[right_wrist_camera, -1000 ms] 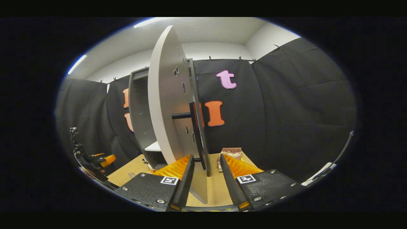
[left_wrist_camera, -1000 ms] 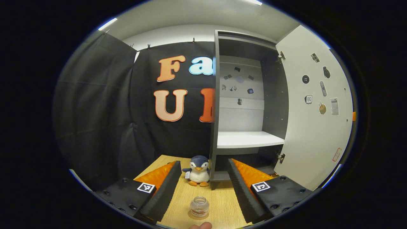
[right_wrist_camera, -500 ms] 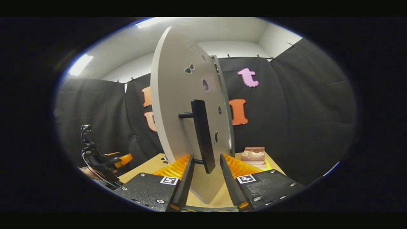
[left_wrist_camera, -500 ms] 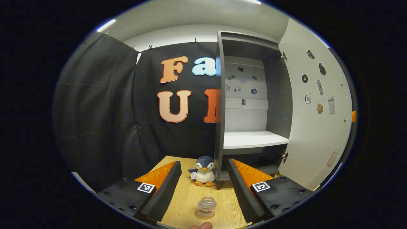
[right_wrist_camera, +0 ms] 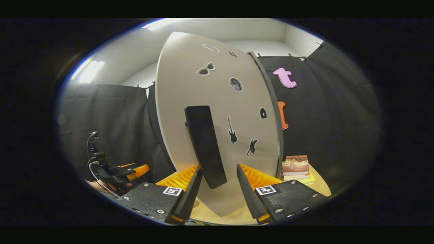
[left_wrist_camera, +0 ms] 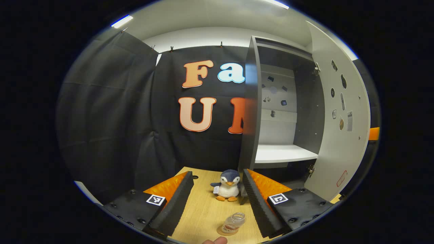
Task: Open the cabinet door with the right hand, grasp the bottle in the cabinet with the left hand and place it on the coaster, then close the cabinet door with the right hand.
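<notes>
Left gripper view: the left gripper [left_wrist_camera: 217, 200] hangs low over the wooden table [left_wrist_camera: 203, 210] with its fingers spread wide and nothing between them. The bottle [left_wrist_camera: 233, 222] stands on the coaster [left_wrist_camera: 223, 231] just ahead of the fingers, nearer the right-hand one, so the placing step looks complete and the spread fingers fit a finished release. Beyond it a toy penguin [left_wrist_camera: 227, 185] sits against the foot of the cabinet [left_wrist_camera: 249, 112]. The cabinet shelf [left_wrist_camera: 283, 153] is bare, and the cabinet door [left_wrist_camera: 339, 112] stands open at the right (its inner face bears small stickers).

Right gripper view: the right gripper [right_wrist_camera: 217, 189] is aimed at the door's outer face [right_wrist_camera: 220, 112]. The lower end of the dark handle [right_wrist_camera: 205, 145] lies in the gap between the spread fingers; whether either finger touches it cannot be told. This placement suits guiding the door toward the cabinet, the one remaining step. The left gripper, held in a hand, shows low at the left [right_wrist_camera: 115, 171]. A stack of books [right_wrist_camera: 295, 166] lies on the table right of the door, clear of it.
</notes>
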